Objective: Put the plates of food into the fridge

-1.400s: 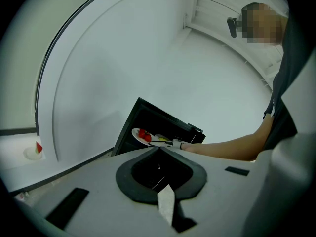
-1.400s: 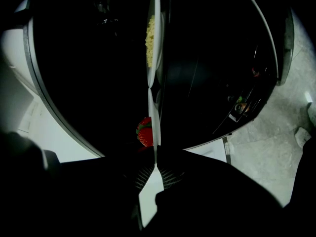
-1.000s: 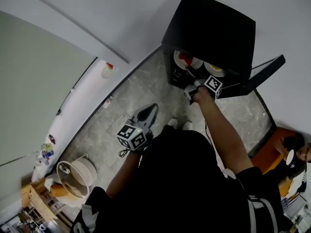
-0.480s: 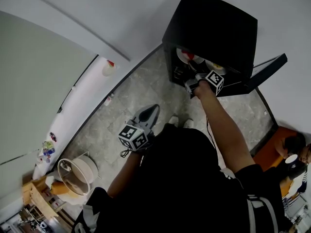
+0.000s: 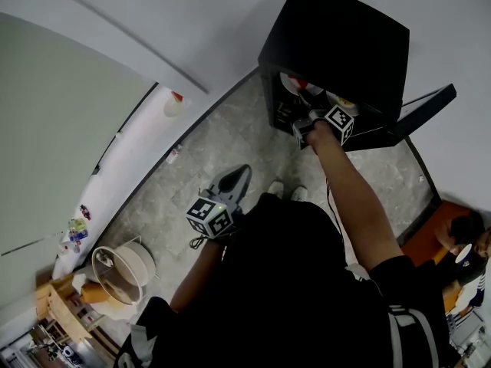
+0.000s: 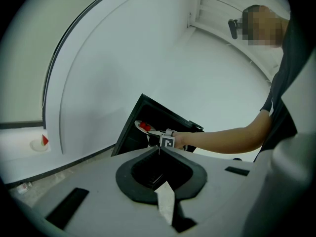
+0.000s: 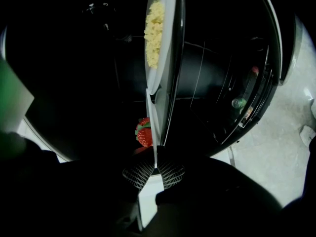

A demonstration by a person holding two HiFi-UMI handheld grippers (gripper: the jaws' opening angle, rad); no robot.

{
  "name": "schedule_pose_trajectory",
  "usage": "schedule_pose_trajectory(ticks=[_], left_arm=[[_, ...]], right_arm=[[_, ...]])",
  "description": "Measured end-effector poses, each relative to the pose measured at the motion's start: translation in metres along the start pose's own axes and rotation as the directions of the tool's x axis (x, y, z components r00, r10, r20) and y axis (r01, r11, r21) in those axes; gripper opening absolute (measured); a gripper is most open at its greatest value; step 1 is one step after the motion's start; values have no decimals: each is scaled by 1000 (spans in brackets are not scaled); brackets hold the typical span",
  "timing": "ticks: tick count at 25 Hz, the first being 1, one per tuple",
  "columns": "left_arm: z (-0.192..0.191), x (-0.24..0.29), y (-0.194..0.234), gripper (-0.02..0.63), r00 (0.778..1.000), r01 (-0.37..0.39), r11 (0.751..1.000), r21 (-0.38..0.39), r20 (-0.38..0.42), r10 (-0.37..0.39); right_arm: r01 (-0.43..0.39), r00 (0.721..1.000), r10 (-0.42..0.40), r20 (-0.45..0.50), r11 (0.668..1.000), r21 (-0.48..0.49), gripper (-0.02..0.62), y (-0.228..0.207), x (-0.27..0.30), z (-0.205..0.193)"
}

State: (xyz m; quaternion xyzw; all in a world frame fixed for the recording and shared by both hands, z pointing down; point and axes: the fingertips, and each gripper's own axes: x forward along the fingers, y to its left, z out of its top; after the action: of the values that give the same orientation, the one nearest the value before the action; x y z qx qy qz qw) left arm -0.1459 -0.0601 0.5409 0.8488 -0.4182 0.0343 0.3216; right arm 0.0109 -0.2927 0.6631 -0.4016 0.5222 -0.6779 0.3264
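A black fridge (image 5: 337, 44) stands with its door open. My right gripper (image 5: 301, 116) reaches into it, shut on the rim of a white plate of strawberries (image 7: 144, 132), which the right gripper view shows edge-on between the pads (image 7: 170, 174). A second white plate with yellow food (image 7: 154, 26) sits on the shelf beside it, and in the head view that plate (image 5: 342, 103) lies to the right of the strawberry plate (image 5: 294, 84). My left gripper (image 5: 244, 169) hangs low over the floor, away from the fridge, shut with nothing in it (image 6: 159, 149).
The open fridge door (image 5: 420, 112) swings out to the right, and its racks hold small bottles (image 7: 240, 102). A white round bin (image 5: 123, 269) and a wooden piece stand at the lower left. Another person (image 5: 468, 240) sits at the far right. The floor is grey stone tile (image 5: 207, 144).
My right gripper has edged slightly deeper into the fridge with the strawberry plate. The left gripper has stayed where it was.
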Motion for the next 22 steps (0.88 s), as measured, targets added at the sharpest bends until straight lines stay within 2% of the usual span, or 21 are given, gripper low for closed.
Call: schedule_pose_trajectory(ticks=[12, 18, 22], left_arm=[[4, -2, 1, 23, 1000, -15, 1000, -8, 15, 15], [5, -2, 1, 23, 1000, -11, 1000, -7, 18, 11], [8, 0, 1, 23, 999, 2, 999, -35, 35, -1]], right_arm=[[2, 1000, -2, 14, 999, 44, 34, 0, 7, -3], [-52, 998, 51, -21, 998, -23, 47, 10, 3, -6], [-56, 997, 54, -46, 997, -52, 63, 9, -5, -9]])
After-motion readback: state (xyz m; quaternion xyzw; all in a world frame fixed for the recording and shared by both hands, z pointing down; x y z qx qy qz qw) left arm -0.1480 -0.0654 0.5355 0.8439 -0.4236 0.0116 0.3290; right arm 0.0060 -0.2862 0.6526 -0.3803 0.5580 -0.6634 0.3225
